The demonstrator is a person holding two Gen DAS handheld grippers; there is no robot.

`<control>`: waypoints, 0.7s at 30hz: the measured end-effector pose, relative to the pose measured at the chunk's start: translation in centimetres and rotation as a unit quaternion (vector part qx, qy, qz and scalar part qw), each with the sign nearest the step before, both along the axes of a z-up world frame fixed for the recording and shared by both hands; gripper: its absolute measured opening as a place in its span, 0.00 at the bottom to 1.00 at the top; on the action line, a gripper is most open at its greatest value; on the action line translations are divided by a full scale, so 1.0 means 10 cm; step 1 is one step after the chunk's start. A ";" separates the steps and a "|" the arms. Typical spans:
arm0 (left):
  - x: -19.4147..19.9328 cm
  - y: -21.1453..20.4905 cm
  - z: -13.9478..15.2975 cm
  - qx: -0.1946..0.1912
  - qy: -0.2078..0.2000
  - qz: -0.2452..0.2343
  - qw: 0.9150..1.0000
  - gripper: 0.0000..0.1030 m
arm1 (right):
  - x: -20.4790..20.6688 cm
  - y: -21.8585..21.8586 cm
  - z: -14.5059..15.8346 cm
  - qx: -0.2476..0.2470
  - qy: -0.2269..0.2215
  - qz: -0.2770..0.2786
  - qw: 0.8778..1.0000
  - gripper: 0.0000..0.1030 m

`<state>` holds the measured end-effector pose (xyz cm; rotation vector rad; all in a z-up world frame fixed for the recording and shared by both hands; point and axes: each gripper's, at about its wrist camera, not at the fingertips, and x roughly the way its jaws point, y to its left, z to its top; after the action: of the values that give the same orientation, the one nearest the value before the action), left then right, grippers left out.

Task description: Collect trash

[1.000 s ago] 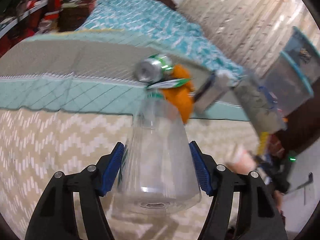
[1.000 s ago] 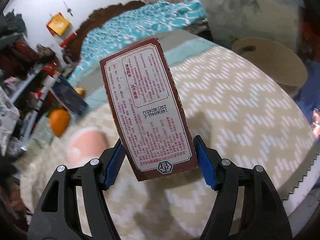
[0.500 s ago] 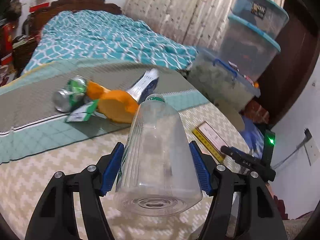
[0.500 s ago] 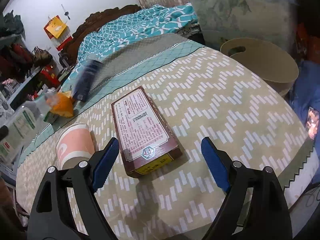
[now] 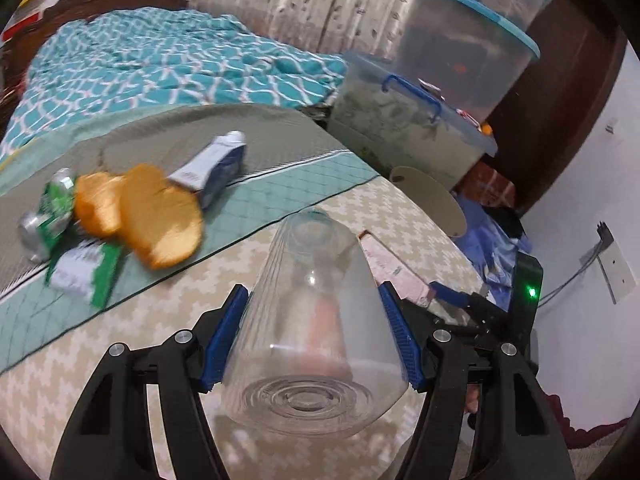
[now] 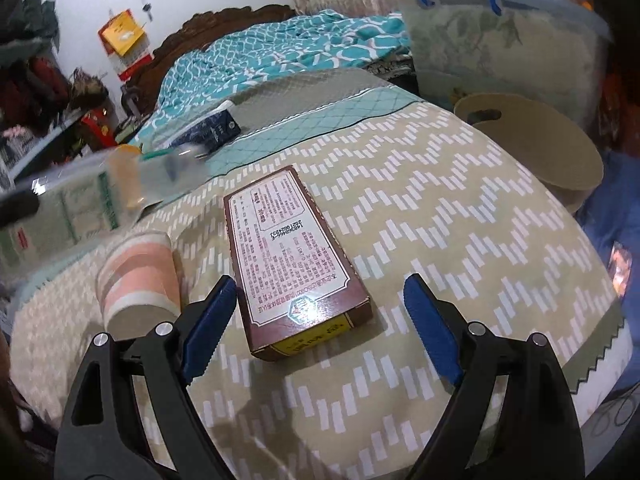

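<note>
My left gripper (image 5: 312,332) is shut on a clear plastic bottle (image 5: 316,320), held above the bed, base toward the camera. The bottle also shows blurred at the left of the right wrist view (image 6: 80,200). My right gripper (image 6: 320,316) is open and empty, just behind a brown flat box (image 6: 292,256) lying on the zigzag bedspread (image 6: 460,240). A pink striped paper cup (image 6: 136,280) lies on its side left of the box. A green can (image 5: 48,216), orange peel pieces (image 5: 160,216), a green wrapper (image 5: 86,272) and a blue-white carton (image 5: 212,168) lie on the teal runner (image 5: 280,200).
A beige round bin (image 6: 532,148) stands off the bed's right edge, also in the left wrist view (image 5: 432,200). Lidded plastic storage tubs (image 5: 412,120) are stacked behind it. A teal patterned quilt (image 5: 160,68) covers the far bed. Cluttered shelves (image 6: 40,100) are at the left.
My right gripper let go of the brown box, which now lies on the bedspread, and stays open behind it. My left gripper swung right, carrying the bottle.
</note>
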<state>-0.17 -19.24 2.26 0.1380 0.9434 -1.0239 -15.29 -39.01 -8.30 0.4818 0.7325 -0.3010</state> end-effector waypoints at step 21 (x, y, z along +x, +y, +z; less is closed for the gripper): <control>0.17 -1.07 -0.49 0.074 0.016 -0.036 0.996 0.71 | 0.03 -0.17 0.03 -0.033 0.011 0.003 0.999 0.86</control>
<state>1.53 -29.99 -2.62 0.2812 1.0506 -1.0247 -15.00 -40.76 -8.01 0.4148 0.7440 -0.3245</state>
